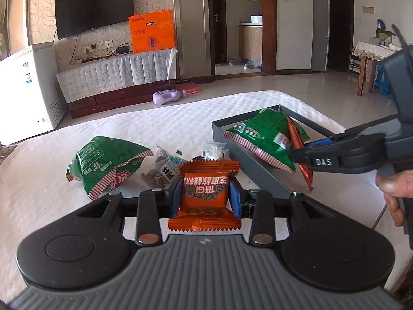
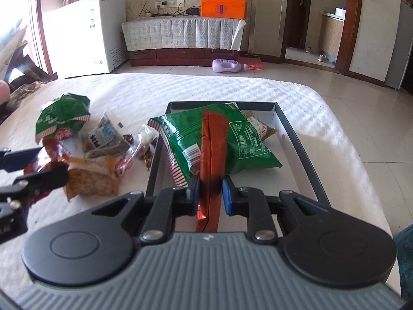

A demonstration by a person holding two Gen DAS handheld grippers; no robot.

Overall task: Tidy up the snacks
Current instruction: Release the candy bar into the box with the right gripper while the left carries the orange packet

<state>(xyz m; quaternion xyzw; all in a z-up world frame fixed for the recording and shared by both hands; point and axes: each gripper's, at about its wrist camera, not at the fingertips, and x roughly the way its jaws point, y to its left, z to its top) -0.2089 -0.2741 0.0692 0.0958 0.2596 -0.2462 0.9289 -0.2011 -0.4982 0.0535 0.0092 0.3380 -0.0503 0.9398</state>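
On the white padded counter (image 1: 180, 118) my left claw (image 1: 205, 196) is clamped on an orange snack packet (image 1: 205, 193), its blue pads (image 1: 235, 199) pressing both sides; the packet's print reads upside down from my side and its lower serrated edge reaches toward the claw body. Beyond it lie a green bag (image 1: 108, 162) and a small heap of clear-wrapped snacks (image 1: 167, 165), too jumbled for me to tell piece from piece.

To the right stands the grey tray (image 2: 289, 129). Inside it rests a second green bag (image 2: 232, 139), and a brown-and-white wrapper (image 2: 260, 126) shows at its far edge, mostly hidden beneath the bag. My right claw (image 2: 210, 193) is nearly closed on a long red-orange stick packet (image 2: 213, 139), which lies lengthwise over that bag; the pads sit against its sides. Its near end runs under the claw body and is cut off from sight.

In the right wrist view the left claw enters at the left edge, partly out of frame, with a brown crumbly snack pack (image 2: 90, 178) just beside it. A thumb and finger (image 1: 395, 191) grip the right claw's handle.
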